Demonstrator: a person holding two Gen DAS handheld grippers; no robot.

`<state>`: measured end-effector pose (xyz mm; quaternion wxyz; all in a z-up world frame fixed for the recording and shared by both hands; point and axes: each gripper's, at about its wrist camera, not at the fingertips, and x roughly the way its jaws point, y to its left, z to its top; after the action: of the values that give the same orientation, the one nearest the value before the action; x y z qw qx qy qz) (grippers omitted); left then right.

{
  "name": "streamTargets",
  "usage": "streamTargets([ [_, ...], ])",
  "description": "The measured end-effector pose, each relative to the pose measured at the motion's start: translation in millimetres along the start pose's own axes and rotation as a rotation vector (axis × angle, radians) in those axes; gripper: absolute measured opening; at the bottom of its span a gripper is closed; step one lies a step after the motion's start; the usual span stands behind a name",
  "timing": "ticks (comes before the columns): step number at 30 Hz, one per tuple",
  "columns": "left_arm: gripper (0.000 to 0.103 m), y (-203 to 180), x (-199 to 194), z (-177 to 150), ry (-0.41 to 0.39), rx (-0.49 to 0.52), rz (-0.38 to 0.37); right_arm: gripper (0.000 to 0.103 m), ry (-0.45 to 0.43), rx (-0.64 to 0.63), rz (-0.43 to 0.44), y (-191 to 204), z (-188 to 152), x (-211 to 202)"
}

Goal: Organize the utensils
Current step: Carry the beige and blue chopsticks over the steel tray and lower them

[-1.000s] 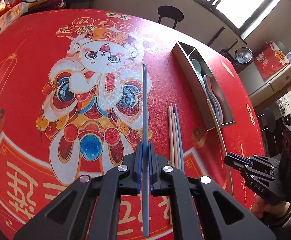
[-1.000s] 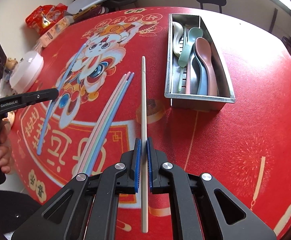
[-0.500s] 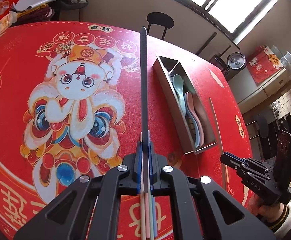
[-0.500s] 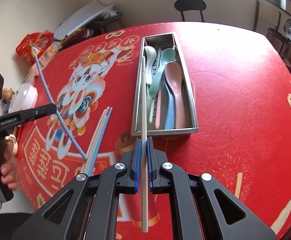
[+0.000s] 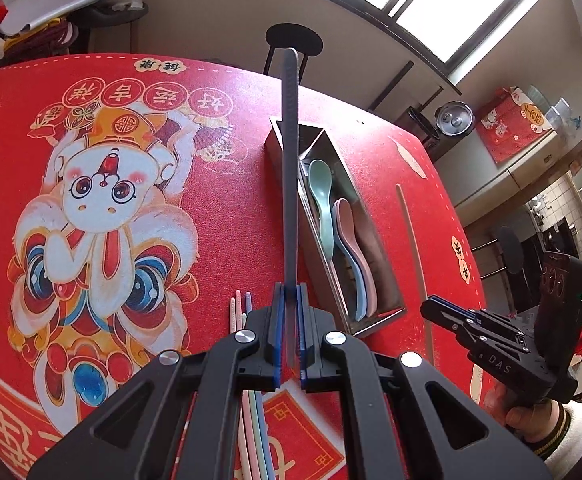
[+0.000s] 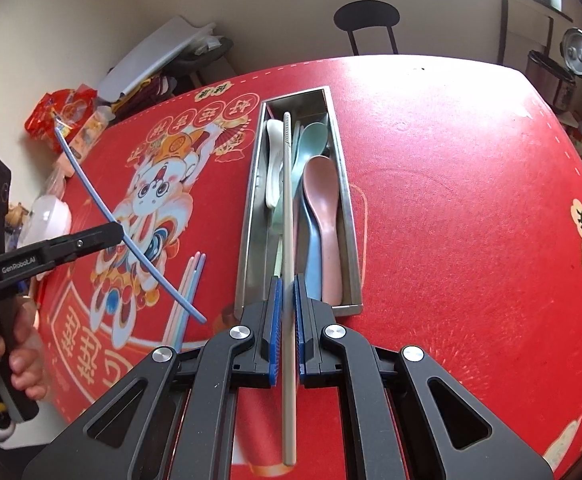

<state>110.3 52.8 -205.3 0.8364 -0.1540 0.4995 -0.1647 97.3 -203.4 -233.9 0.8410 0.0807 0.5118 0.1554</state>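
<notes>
The round worktop under its red printed cloth has wide bare room to the right of the steel tray and more beyond the tray's far end, up to the curved edge where a dark chair stands; to the left the cloth runs to a cluttered rim with snack packets. The long narrow tray lies lengthwise away from both cameras and holds a white spoon, a green spoon, a pink spoon and a blue spoon handle. The right tongs are clamped on a beige chopstick held over the tray's left part, pointing along it. The left tongs are clamped on a blue chopstick raised above the cloth just left of the tray. Three more chopsticks lie together on the cloth, left of the tray's near end.
</notes>
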Motion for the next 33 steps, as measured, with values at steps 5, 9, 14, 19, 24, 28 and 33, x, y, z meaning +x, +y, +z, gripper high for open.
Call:
streamTargets([
  [5, 0.006, -5.4, -7.0, 6.6, -0.003, 0.016, -0.019, 0.006, -0.005, 0.0, -0.001, -0.5, 3.7, 1.7],
  [9, 0.005, -16.1, -4.7, 18.5, 0.002, 0.043, -0.039, 0.006, -0.018, -0.002, -0.006, -2.5, 13.5, 2.6],
  [14, 0.005, -34.0, -0.2, 38.3, 0.003, 0.084, -0.071, 0.006, -0.039, -0.001, -0.014, -7.4, 31.6, 3.3],
  [19, 0.005, -47.8, 3.1, 55.4, 0.008, 0.104, -0.106, 0.006, -0.058, 0.0, -0.016, -12.2, 46.7, 4.1],
  [24, 0.006, -56.3, 20.9, 64.7, 0.048, 0.12, -0.111, 0.006, -0.058, -0.001, -0.022, -15.5, 56.0, 10.2],
  [28, 0.005, -58.2, 48.9, 69.0, 0.11, 0.125, -0.101, 0.006, -0.049, -0.012, -0.029, -15.4, 60.8, 20.9],
  [33, 0.005, -53.5, 86.8, 75.9, 0.191, 0.099, -0.079, 0.006, -0.027, -0.046, -0.04, -12.4, 69.9, 37.4],
])
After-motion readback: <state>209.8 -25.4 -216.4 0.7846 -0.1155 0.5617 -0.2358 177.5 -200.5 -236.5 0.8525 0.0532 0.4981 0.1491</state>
